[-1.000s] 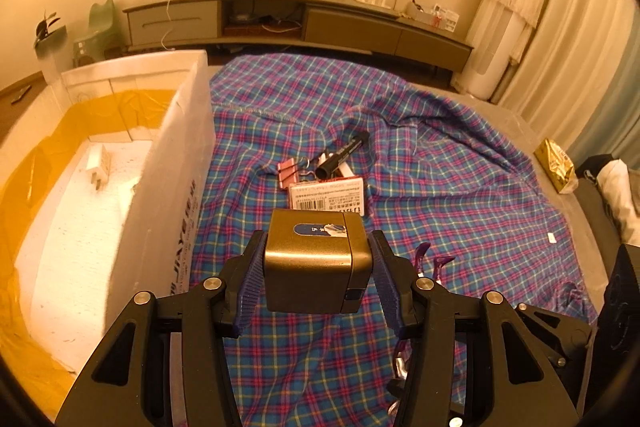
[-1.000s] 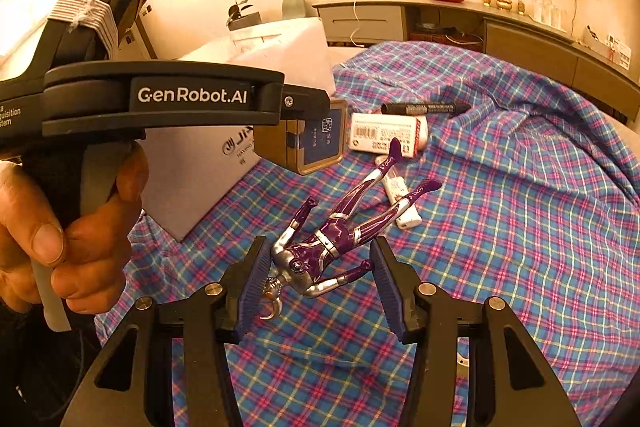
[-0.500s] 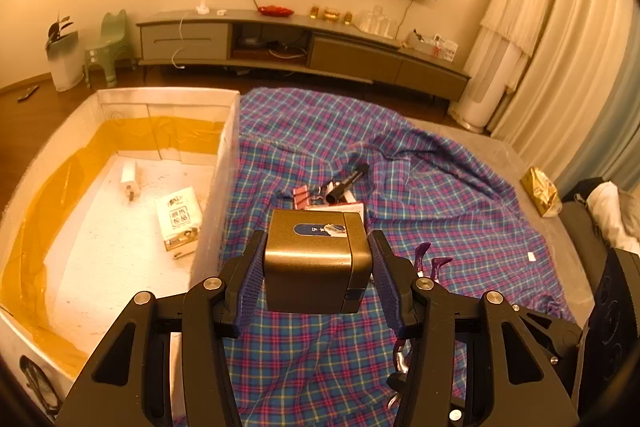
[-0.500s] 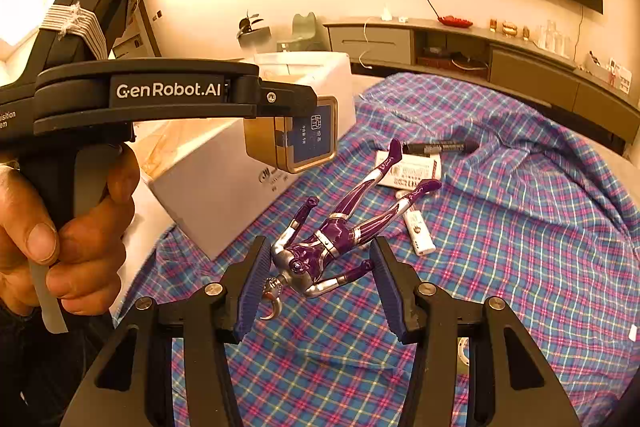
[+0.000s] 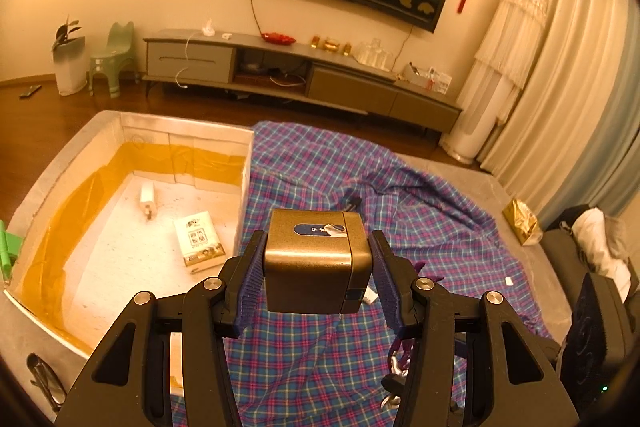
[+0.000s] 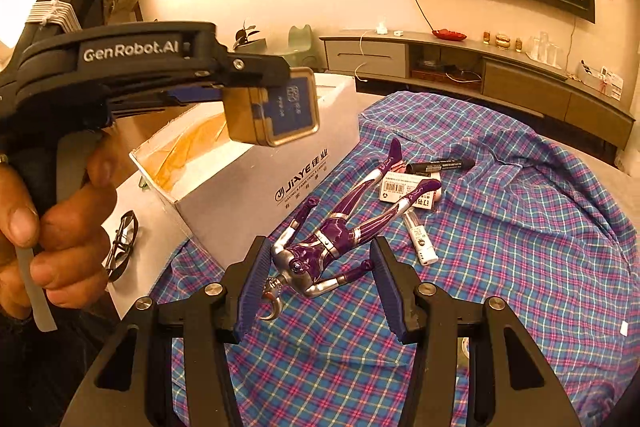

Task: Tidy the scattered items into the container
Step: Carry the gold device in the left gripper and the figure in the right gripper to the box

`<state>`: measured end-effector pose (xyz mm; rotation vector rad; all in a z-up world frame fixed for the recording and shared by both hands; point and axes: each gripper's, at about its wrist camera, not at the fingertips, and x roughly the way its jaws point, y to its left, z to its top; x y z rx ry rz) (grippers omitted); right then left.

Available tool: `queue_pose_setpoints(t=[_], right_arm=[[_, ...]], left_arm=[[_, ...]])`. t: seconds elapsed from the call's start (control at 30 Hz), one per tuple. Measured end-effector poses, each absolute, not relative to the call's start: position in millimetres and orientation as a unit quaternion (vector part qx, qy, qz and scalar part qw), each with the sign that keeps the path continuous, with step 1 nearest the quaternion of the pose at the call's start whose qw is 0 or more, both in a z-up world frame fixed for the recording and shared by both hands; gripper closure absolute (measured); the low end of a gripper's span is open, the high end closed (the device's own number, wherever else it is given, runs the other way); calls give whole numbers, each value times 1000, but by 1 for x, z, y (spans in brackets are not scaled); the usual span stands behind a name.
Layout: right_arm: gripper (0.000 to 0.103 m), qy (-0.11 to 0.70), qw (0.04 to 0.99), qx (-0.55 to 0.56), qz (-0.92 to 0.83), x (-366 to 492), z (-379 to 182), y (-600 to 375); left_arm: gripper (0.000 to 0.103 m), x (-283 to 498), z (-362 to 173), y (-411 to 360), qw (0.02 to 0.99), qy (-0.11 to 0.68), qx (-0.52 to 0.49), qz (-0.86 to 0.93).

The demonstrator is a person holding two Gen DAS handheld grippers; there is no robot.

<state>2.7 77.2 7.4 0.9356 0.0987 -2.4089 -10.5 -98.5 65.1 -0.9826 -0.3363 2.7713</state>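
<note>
Container (image 5: pixel 120 155) at left, already holding two items, a white plug (image 5: pixel 147 201) and a small carton (image 5: pixel 199 239). We clamp one bronze tin (image 5: pixel 316 261) in the left gripper (image 5: pixel 318 279) beside its rim, ready to drop. The right gripper (image 6: pixel 320 287) pinches one purple figure (image 6: pixel 340 231), carried clear above the plaid cloth (image 6: pixel 520 247); three items remain scattered there.

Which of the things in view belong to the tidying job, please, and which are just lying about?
Belonging to the job:
- white box
- gold tin, in the left tool
- purple figure, in the right tool
- black marker
- label packet

Just lying about:
- spectacles
- gold bag
- plaid cloth
</note>
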Motion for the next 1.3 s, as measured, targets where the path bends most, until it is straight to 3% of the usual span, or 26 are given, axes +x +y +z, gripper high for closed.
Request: queue_pose_setpoints(t=[0.63, 1.3], right_arm=[[50, 43, 276, 310, -909, -2, 59, 46], [50, 59, 298, 312, -900, -24, 65, -2]], left_arm=[[50, 1, 86, -134, 85, -160, -293, 939], [50, -9, 69, -200, 52, -223, -286, 930]])
